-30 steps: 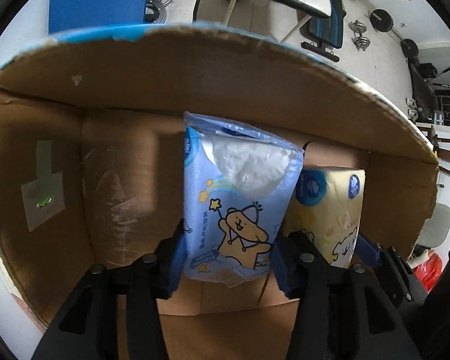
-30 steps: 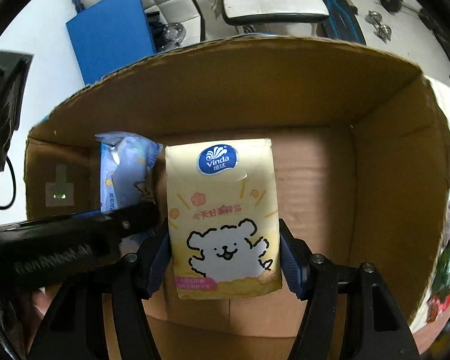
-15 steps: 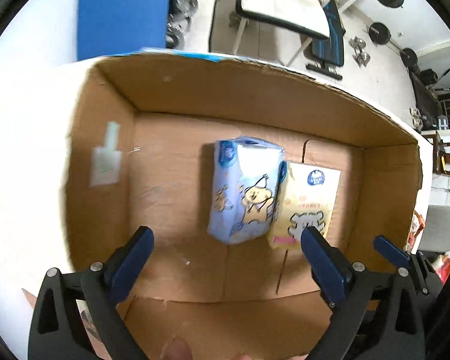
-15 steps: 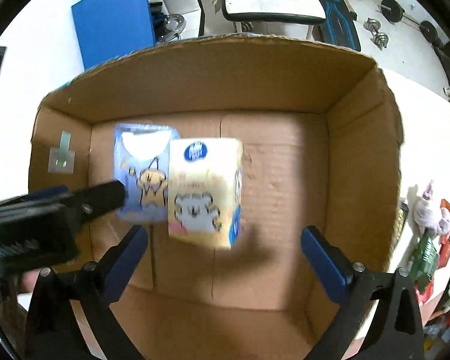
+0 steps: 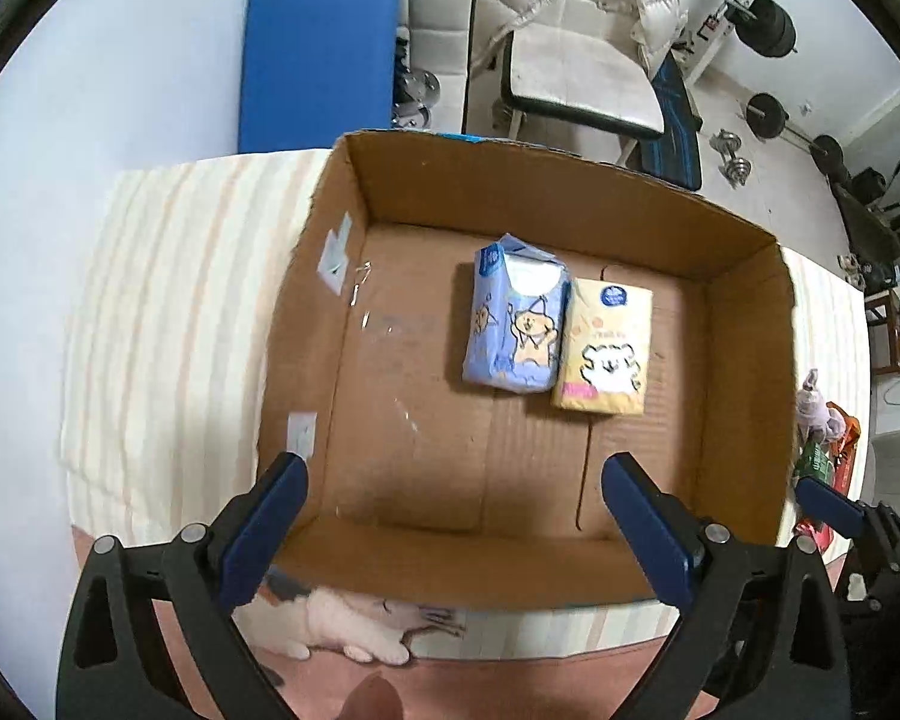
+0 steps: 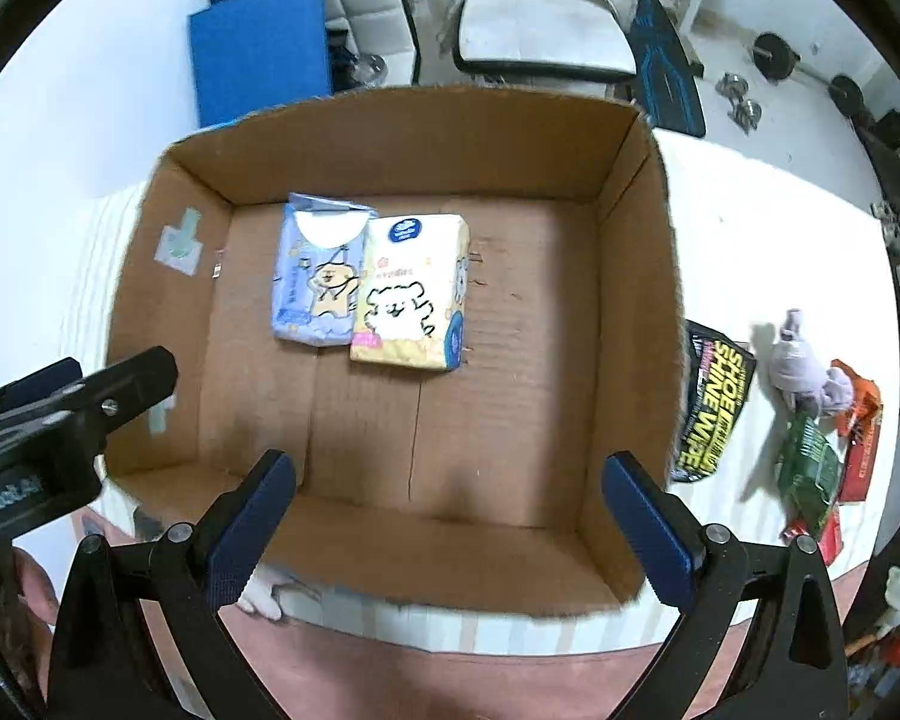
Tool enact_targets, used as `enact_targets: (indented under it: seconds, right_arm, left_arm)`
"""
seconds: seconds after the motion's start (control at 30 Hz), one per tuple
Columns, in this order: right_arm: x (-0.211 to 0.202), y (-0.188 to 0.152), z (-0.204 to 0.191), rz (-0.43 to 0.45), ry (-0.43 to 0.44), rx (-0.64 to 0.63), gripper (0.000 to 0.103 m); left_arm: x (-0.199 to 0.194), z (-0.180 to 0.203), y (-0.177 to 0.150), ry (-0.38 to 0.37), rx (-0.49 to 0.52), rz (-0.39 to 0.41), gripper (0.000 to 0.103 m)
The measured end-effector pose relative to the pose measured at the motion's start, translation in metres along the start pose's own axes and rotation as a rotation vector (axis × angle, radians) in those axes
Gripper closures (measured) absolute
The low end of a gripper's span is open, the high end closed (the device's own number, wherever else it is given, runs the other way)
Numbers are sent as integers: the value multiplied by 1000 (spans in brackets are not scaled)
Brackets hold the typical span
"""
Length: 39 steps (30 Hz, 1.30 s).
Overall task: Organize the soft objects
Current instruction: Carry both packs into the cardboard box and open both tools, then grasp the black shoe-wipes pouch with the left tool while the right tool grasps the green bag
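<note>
Hovering above the cardboard box [image 6: 630, 312] with my left gripper [image 5: 456, 522] and right gripper [image 6: 444, 516] both spread wide and empty, having just opened, I see the blue tissue pack [image 5: 513, 324] and yellow tissue pack [image 5: 606, 348] lying flat, side by side and touching, on the box floor. My worry is the shoe wipes [image 6: 711, 408] and plush toy [image 6: 807, 369] outside: a loose pinch could drop them short of the box. Both packs run lengthwise toward the far wall, printed faces up.
</note>
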State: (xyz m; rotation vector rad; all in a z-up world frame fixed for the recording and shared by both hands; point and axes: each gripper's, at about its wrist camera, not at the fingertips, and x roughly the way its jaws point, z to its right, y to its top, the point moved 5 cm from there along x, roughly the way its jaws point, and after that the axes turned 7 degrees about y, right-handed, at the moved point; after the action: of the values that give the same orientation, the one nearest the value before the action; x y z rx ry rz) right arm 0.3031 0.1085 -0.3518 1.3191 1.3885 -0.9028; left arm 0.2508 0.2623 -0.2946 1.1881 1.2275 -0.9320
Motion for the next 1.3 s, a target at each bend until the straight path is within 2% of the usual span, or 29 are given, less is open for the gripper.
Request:
enact_targets:
  seconds: [0.17,0.37,0.5,0.57,0.67,0.87,1.0,1.17,1.3]
  right_arm:
    - [-35,-18,-4,47,15,-45,0]
    - [-74,-31,3,93,77,-63,0]
    - [-102,-36,34,155,155,-27,0]
    - [-114,-38,57,170,170,-12,0]
    - [-129,-44,111,169,106,-2,0]
    - [-118,-55,233,20,-4,39,0]
    - [-78,-57,290,-113,-70,-54,0]
    - [-13,-57,324,-265,-63,-174,0]
    - [25,-57,332,-328,-57,-298,2]
  left_arm:
    - [-31,7,-16,24,-5,68,2]
    - [-67,26,-24,34,4,131,2]
    - [-97,58,-23,0,38,190,2]
    - [-108,88,-21,-21,89,208,2]
    - [-110,144,-17,-11,195,212,2]
    - [-59,259,-9,-20,353,108,2]
    - [-4,318,-5,25,426,-8,3]
    - [53,359,-6,161,568,-109,3]
    - [82,370,0,197,586,-175,3]
